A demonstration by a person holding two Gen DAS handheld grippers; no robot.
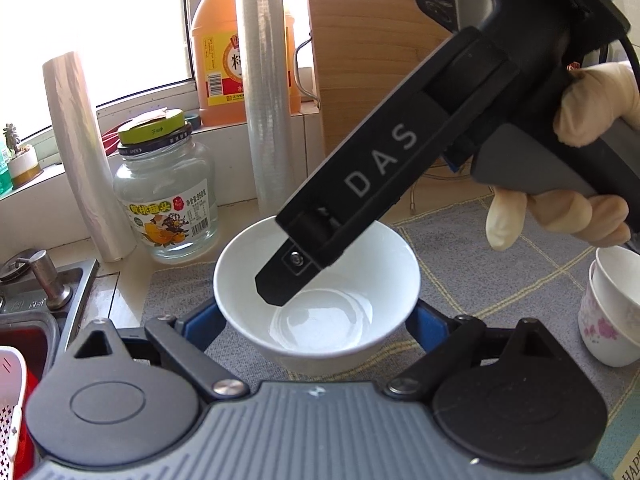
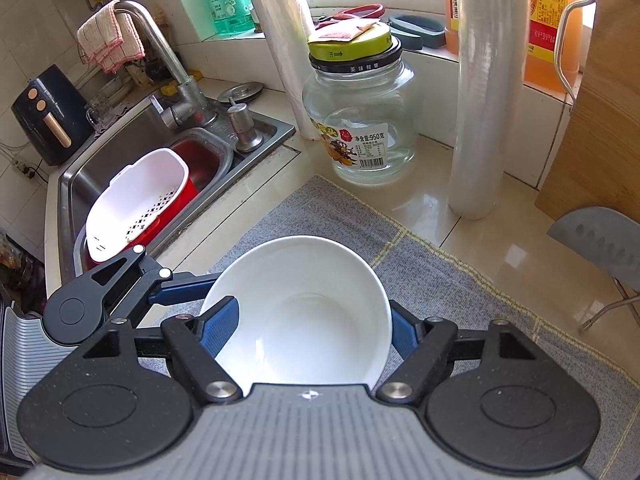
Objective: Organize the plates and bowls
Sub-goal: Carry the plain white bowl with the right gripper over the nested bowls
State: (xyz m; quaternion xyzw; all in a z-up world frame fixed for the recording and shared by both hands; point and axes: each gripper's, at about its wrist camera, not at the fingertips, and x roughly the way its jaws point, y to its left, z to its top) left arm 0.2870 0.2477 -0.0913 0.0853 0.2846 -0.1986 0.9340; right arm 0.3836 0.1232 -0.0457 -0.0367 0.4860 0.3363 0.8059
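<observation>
Left gripper [image 1: 318,320]: you clamped the white bowl [image 1: 316,292] across its sides.
Right gripper [image 2: 310,320]: gripped the same bowl.
Left: stacked cups [image 1: 612,312] waited, unsorted.

Your right hand-held gripper [image 1: 276,284] carries "DAS" in pale capitals along its black arm. The glass jar [image 2: 360,120] has "950" on its white label beside a barcode, and its black lid ring [image 1: 154,146] reads "OPEN". At the bottom right corner of your left wrist view, a card edge [image 1: 628,470] shows "HAPP", cut off. The orange bottle's label [image 1: 228,68] has Chinese print too small to read.
</observation>
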